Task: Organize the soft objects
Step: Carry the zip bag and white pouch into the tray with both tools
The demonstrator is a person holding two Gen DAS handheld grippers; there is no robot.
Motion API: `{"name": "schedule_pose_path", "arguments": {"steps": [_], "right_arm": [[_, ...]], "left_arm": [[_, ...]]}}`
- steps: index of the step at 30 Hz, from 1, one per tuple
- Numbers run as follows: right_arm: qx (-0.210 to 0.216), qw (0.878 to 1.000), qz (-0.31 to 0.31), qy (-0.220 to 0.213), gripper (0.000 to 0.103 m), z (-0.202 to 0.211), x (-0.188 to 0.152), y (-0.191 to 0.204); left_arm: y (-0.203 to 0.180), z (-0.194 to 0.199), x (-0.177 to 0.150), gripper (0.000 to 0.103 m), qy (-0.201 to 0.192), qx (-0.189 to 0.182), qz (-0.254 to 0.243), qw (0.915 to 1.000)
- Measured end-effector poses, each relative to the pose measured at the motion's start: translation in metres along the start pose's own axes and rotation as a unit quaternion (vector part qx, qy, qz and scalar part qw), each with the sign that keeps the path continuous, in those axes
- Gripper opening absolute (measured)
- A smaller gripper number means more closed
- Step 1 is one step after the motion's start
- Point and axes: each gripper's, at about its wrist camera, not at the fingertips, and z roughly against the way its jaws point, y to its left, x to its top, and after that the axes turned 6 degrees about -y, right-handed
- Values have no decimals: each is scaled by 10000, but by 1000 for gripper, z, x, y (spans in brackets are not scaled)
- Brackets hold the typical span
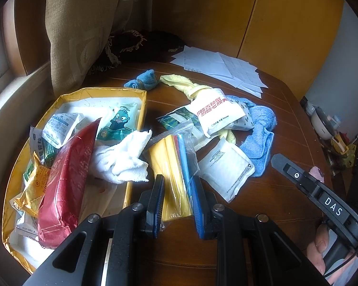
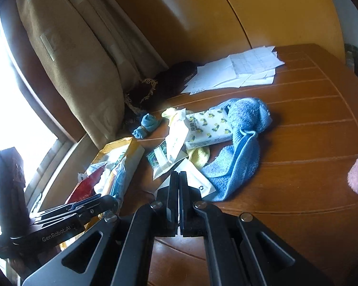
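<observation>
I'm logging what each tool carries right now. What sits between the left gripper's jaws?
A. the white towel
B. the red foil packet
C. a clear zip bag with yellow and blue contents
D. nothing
C: in the left wrist view the left gripper is closed on the clear zip bag, while the white towel lies beside it, ungripped.

I get daylight from the window [image 2: 9, 109] at the left of both views; in my right wrist view its pane is blown out to plain white, while the curtain [image 2: 66, 54] beside it sits in warm, dim shade. The brown table [image 1: 262, 190] shows soft sheen and gentle shadows under the cloths, and the white towel [image 1: 121, 157] looks nearly overexposed. Both fisheye pictures bend straight lines, darken to black at the corners, and my right view is slightly smeared.
</observation>
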Motion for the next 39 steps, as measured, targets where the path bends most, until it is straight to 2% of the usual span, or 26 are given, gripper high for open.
{"name": "schedule_pose_path", "arguments": {"steps": [3, 5, 6, 7, 15, 21, 25, 28, 39], "right_arm": [[113, 9986, -463, 225, 3, -6, -6, -10], [24, 9979, -573, 310, 23, -7, -11, -10], [-41, 9976, -610, 327, 44, -6, -13, -9], [-104, 9974, -640, 328, 52, -6, -15, -8], [-542, 9889, -1057, 888, 50, -39, -25, -1], [-1006, 9840, -1151, 914, 17, -54, -25, 2], [-995, 9841, -1218, 824, 12, -52, -25, 0], [-834, 9863, -1239, 697, 9, -45, -25, 1], [-342, 9961, -807, -66, 7, 1, -15, 24]], "left_arm": [[2, 9, 0, 23, -60, -73, 15, 10000], [5, 16, 1, 22, -132, -118, 28, 9998], [7, 20, 2, 22, -170, -142, 36, 9997], [8, 24, 2, 22, -205, -163, 51, 9996], [28, 39, 4, 22, -341, -276, 193, 9988], [39, 40, 4, 22, -340, -293, 275, 9986], [40, 40, 3, 22, -343, -301, 279, 9986], [40, 40, 3, 22, -344, -295, 280, 9986], [36, 48, 4, 22, -392, -265, 251, 9986]]}}
